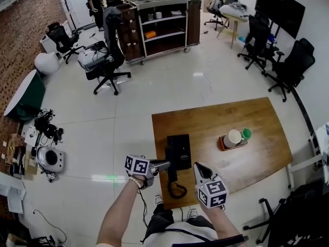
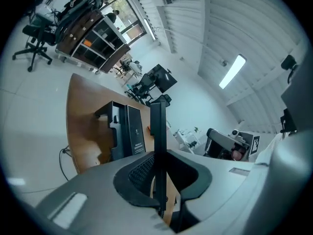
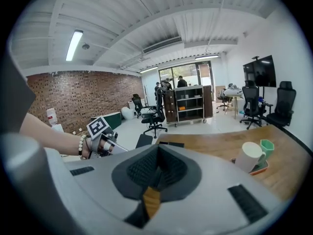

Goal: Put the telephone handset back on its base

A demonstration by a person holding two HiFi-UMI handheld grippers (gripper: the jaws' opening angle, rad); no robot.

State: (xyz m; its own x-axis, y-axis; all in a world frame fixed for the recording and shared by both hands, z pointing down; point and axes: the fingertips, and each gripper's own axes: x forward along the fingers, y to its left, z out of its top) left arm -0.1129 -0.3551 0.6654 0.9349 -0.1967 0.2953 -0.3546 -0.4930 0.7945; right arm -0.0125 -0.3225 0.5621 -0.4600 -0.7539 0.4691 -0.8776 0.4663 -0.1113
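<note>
While left tongs (image 1: 162, 164) grip one handset (image 2: 157, 131), one base (image 1: 179, 149) lies nearby

Left gripper (image 2: 161, 173) view: my pads clamped on black handset (image 2: 157, 126), seen edge-on, sticking straight out past fingertips. Telephone base (image 2: 126, 133) beyond fingertips, just left of handset, apart from it, sitting on wooden table (image 2: 83, 106). Thin cable (image 2: 61, 160) hangs off table edge, further left of fingers.
</note>
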